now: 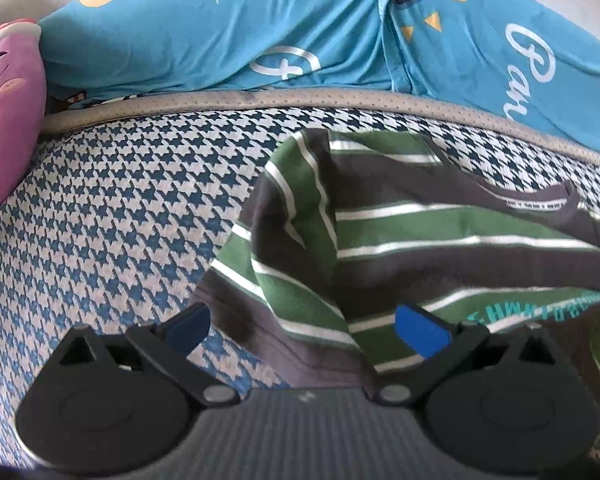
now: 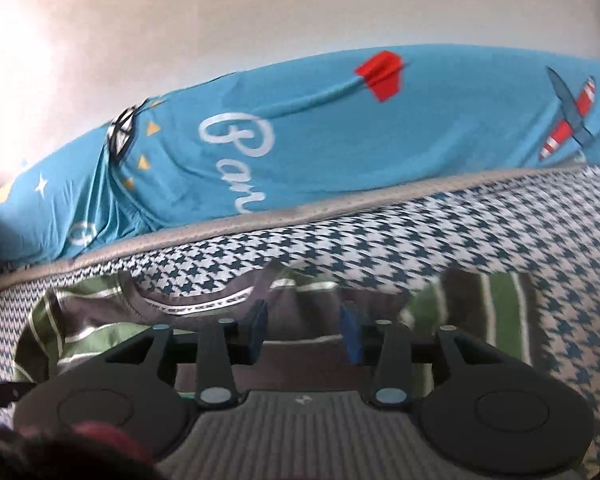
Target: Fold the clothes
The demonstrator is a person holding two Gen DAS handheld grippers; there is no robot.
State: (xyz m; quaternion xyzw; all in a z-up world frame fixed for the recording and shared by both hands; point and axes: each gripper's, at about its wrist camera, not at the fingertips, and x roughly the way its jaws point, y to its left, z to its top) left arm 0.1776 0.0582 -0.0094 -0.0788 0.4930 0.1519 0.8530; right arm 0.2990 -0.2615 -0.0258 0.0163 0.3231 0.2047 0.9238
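**Striped shirt lies rumpled on houndstooth mattress as two grippers close in**

While it lies partly spread on a mattress, a striped shirt (image 1: pixel 400 248) in grey, green and white shows its collar (image 2: pixel 196 300) turned toward the far edge of the bed, one sleeve folded over the body on the left wrist view and teal lettering visible near the hem. On the right wrist view another striped portion sits farther to the right, blurred by motion. The left gripper (image 1: pixel 304 330) hovers low over the shirt's near-left corner, its jaws spread wide: one blue pad over the bare mattress, the other over the striped cloth, nothing between them. The right gripper (image 2: pixel 305 328) sits just behind the collar with its jaws at a middling gap, blue pads facing each other above grey fabric; whether they touch the cloth cannot be told. Beneath the garment, the mattress (image 1: pixel 120 220) carries a blue-and-white houndstooth cover edged with a grey piped border (image 1: pixel 300 98). Beyond that border lies a bright blue quilt (image 2: pixel 320 152) printed with white script, stars, a red paper plane and a propeller plane. A purple plush toy (image 1: pixel 4 120) rests at the mattress's far left, and a pale wall (image 2: pixel 260 12) rises behind the bedding.
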